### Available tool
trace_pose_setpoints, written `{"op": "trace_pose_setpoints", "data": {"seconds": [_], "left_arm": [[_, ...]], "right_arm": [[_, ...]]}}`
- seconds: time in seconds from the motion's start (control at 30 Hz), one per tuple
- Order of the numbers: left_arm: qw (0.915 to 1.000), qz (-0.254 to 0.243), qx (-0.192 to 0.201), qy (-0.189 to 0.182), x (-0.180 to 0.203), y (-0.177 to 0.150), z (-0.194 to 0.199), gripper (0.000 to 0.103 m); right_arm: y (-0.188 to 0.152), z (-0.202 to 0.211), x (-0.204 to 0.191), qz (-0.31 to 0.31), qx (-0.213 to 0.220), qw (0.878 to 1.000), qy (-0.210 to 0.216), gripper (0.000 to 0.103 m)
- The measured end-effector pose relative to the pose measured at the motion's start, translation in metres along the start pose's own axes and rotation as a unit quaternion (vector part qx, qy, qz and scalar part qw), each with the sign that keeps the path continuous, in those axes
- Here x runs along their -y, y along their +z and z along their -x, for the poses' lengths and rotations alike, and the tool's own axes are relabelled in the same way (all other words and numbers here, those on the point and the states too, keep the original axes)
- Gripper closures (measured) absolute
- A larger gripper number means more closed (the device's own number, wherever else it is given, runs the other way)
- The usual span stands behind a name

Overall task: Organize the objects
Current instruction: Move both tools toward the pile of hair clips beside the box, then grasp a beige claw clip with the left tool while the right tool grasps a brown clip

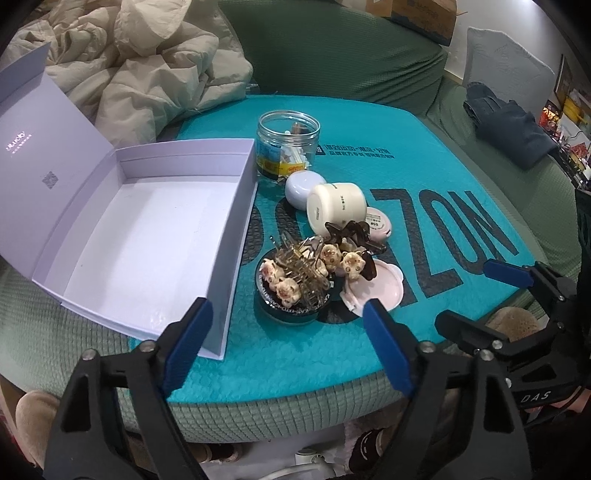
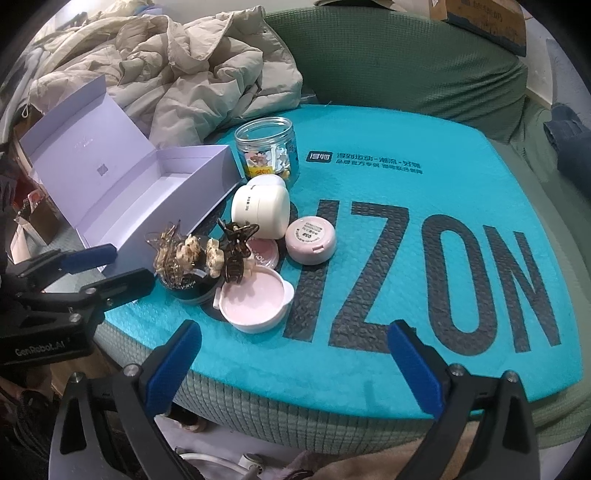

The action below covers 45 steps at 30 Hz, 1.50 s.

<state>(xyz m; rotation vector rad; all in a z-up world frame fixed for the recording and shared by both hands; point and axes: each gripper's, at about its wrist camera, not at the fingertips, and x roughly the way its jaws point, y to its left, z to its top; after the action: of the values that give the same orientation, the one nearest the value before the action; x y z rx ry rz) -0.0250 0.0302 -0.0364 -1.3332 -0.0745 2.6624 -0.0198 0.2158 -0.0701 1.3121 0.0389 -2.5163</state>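
Observation:
An open, empty lavender box (image 1: pixel 147 236) (image 2: pixel 155 206) lies at the left on a teal mat (image 1: pixel 424 184) (image 2: pixel 406 177). Beside it is a pile: a clear jar (image 1: pixel 288 147) (image 2: pixel 267 147), a cream jar (image 1: pixel 336 206) (image 2: pixel 260 210) on its side, a round pink case (image 2: pixel 311 240), an open pink dish (image 2: pixel 255 306) (image 1: pixel 373 291), brown hair claws (image 2: pixel 234 251) (image 1: pixel 354 232) and a clear claw with cat charms on a dark tin (image 1: pixel 291 291) (image 2: pixel 188 288). My left gripper (image 1: pixel 286 350) is open in front of the pile. My right gripper (image 2: pixel 295 365) is open, right of the pile at the mat's near edge.
The mat rests on a green sofa cushion (image 2: pixel 369 62). A beige padded coat (image 1: pixel 147 70) (image 2: pixel 184 74) is heaped behind the box. Dark jeans (image 1: pixel 509 122) lie at the right. A cardboard box (image 1: pixel 421 14) sits on the sofa back.

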Motion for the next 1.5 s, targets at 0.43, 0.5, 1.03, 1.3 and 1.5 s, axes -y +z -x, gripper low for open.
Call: {"op": "trace_pose_setpoints", "data": {"seconds": [0.43,0.5,1.03,1.3,1.5], "left_arm": [[0.9987,-0.005,-0.025,-0.044,0.001,0.014,-0.024,0.047],[0.9984,-0.006,-0.032,-0.047,0.0,0.016,-0.027,0.05],[0.9961,-0.007,-0.054,-0.069,-0.006,0.023,-0.048,0.062],[0.9951,-0.013,-0.061,-0.077,-0.005,0.027,-0.056,0.062],[0.9956,-0.023,-0.054,-0.074,-0.003,0.029,-0.058,0.063]], "right_arm": [[0.024,-0.027,0.0,0.017,-0.019,0.998,0.057,0.024],[0.026,-0.031,-0.002,0.024,-0.022,0.997,0.065,0.026],[0.043,-0.062,-0.01,0.055,-0.035,0.988,0.142,0.041],[0.042,-0.067,-0.008,0.054,-0.037,0.986,0.153,0.064],[0.04,-0.063,-0.012,0.067,-0.026,0.986,0.149,0.064]]}}
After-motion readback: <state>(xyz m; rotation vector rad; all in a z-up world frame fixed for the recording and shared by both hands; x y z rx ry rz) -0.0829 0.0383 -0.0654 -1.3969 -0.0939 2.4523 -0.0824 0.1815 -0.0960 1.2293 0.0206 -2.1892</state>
